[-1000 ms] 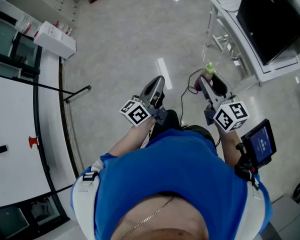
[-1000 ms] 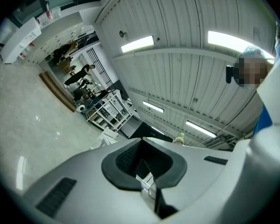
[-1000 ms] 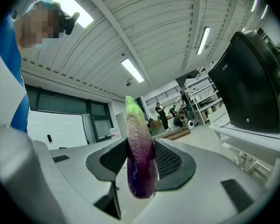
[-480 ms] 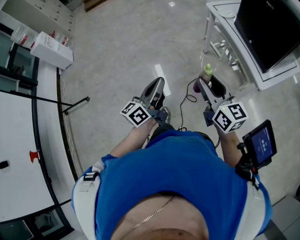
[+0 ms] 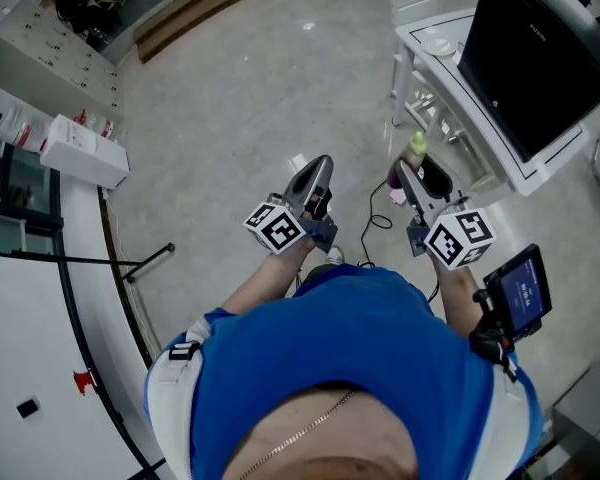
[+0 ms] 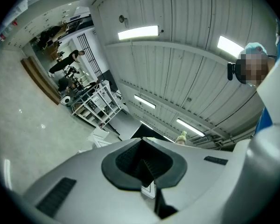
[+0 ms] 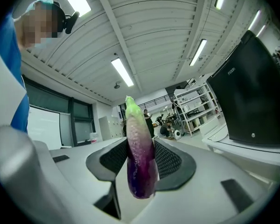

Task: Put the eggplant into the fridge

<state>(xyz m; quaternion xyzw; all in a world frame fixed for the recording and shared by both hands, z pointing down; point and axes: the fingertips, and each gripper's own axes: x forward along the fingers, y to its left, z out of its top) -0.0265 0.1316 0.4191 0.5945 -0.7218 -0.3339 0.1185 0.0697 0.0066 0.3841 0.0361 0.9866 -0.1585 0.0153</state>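
As person walks, table [image 5: 420, 26] nearer; right gripper [image 5: 417, 175] still pinches eggplant [image 5: 417, 148], left gripper [image 5: 318, 168] pressed together.

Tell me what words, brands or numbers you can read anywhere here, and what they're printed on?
No text here reads clearly.
On the black panel: a small pale brand mark, too blurred to read.
On the small screen at the person's right arm: lit lines, too small to read.
On the marker cubes: black-and-white square patterns, not words.

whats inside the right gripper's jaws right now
An eggplant, purple with its green stem end up, clamped in the right gripper. The pads cover its sides where they press.
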